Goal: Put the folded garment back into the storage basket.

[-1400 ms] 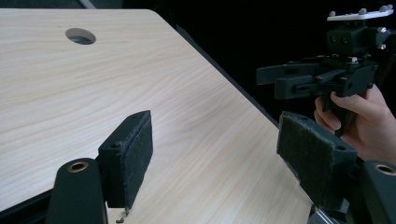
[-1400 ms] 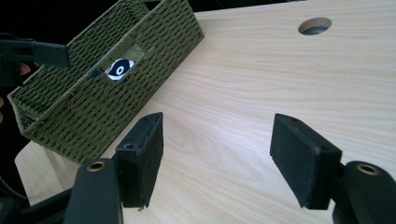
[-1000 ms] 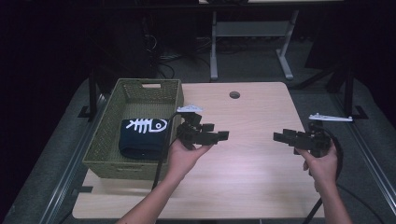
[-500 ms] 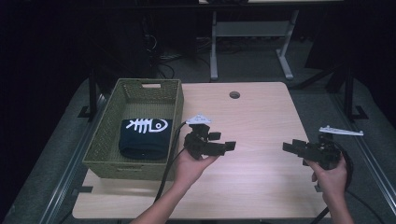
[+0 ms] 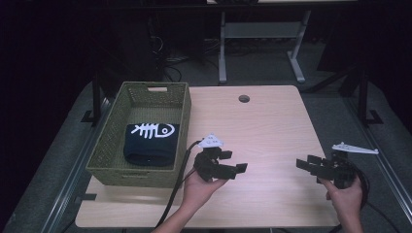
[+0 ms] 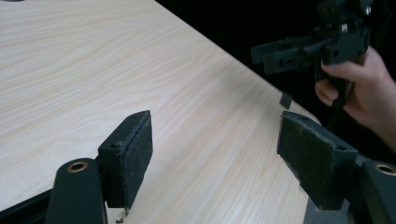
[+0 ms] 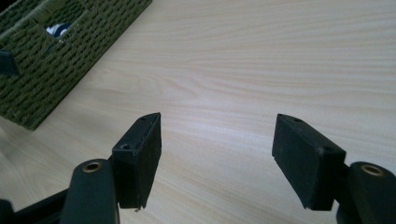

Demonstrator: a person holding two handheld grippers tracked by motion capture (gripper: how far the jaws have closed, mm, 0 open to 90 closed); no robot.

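Two wide-open tongs, left [image 5: 232,164] and right [image 5: 306,165], hover over bare table [image 5: 272,126]; basket [image 5: 114,155] sits leftward.

No words, numbers or brand names are showing clearly enough to be read. The one sign on view is sitting on the dark folded cloth [image 5: 149,143] that is lying inside the green woven basket [image 5: 109,165] at the left of the wooden table [image 5: 262,126]: a white drawing of a fish skeleton [image 5: 151,130], with a round head and eye at the right and rib lines running toward the left. A small patch of that white and dark print is peeking through the handle slot of the basket in the right gripper view, too little of it for any shape to be made out.
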